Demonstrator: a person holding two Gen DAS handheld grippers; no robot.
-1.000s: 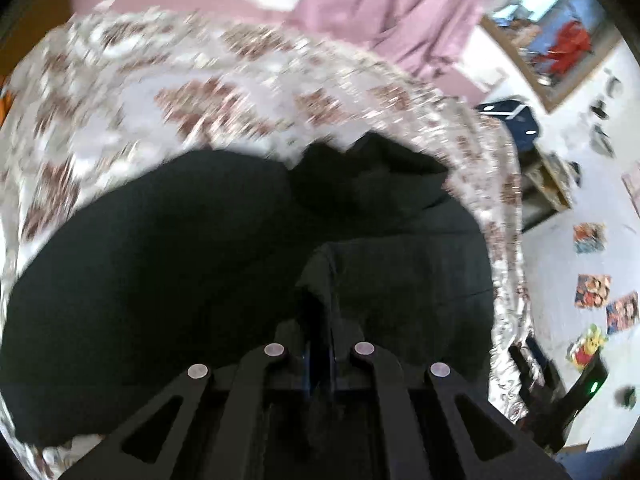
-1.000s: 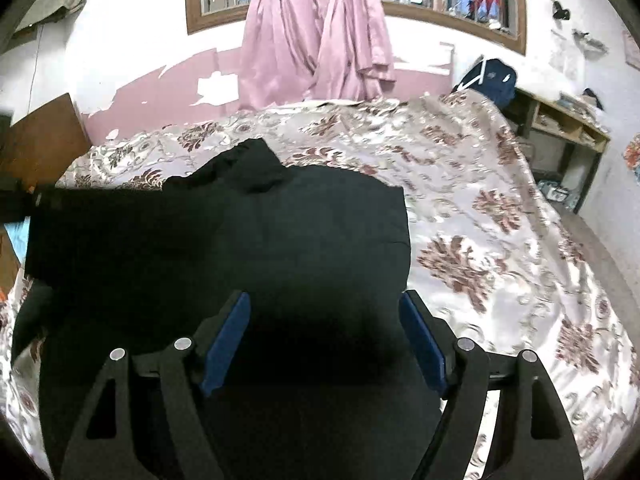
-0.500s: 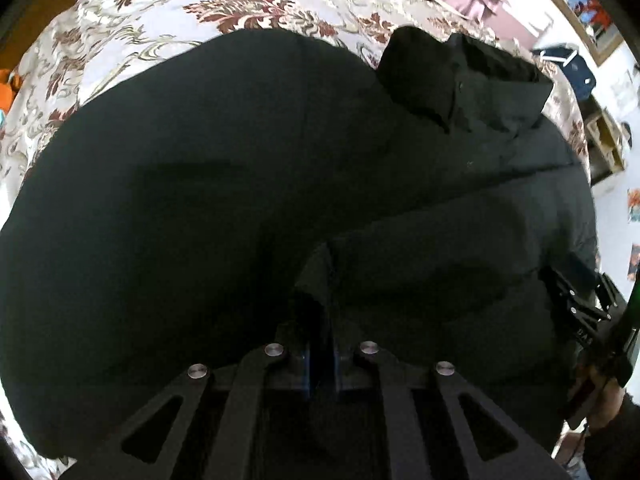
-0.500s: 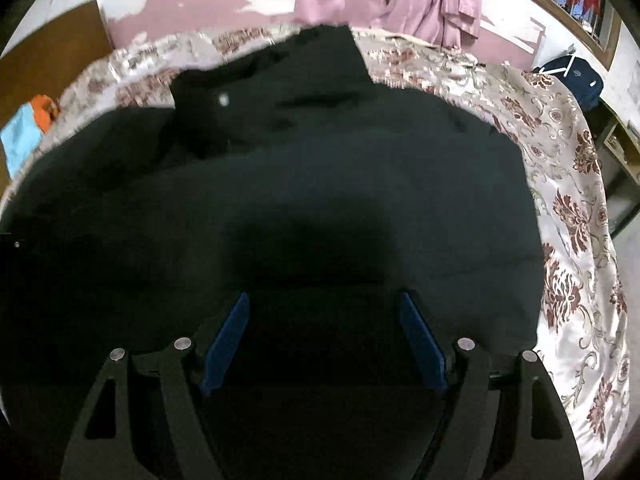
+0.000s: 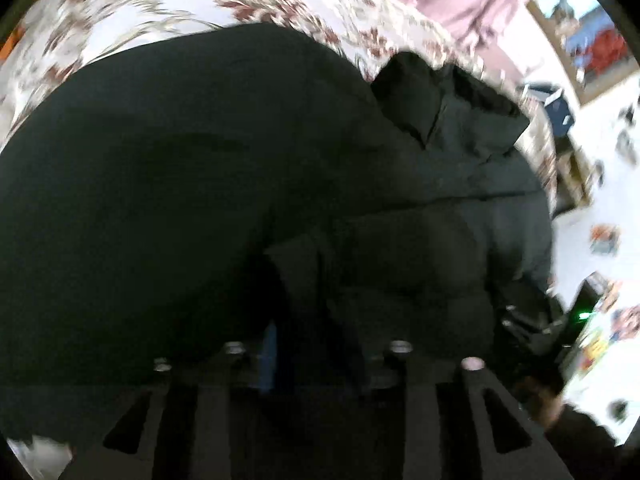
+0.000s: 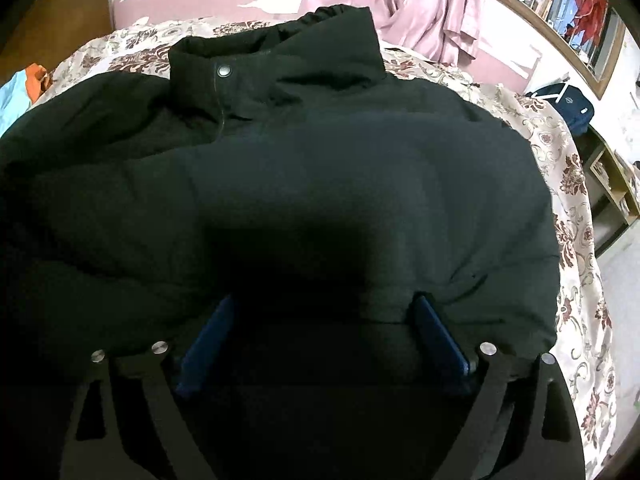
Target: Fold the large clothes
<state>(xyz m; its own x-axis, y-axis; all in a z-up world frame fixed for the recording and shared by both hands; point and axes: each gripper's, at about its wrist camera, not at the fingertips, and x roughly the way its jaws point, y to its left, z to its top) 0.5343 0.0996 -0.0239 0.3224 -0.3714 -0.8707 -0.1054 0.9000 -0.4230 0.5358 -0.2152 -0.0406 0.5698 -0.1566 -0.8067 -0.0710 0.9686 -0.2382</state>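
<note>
A large black padded jacket (image 6: 340, 184) lies spread over a floral bedspread (image 6: 572, 208), its collar with a snap button (image 6: 224, 71) toward the far side. My right gripper (image 6: 320, 320) is open, its blue pads (image 6: 436, 332) pressed down into the jacket's lower part. In the left wrist view the jacket (image 5: 180, 184) fills most of the frame. My left gripper (image 5: 316, 344) has its jaws apart with a fold of jacket fabric (image 5: 316, 280) standing between them, and the view is blurred. The other gripper (image 5: 532, 328) shows at the right.
Pink curtains (image 6: 424, 4) hang at the far wall. A dark blue bag (image 6: 568, 100) sits by the bed's right edge, beside a wooden shelf (image 6: 612, 184). An orange and blue cloth (image 6: 24, 84) lies at the bed's left.
My left gripper was shut on the jacket fold; its jaws have now spread apart. My right gripper has moved lower and closer over the jacket, staying open.
</note>
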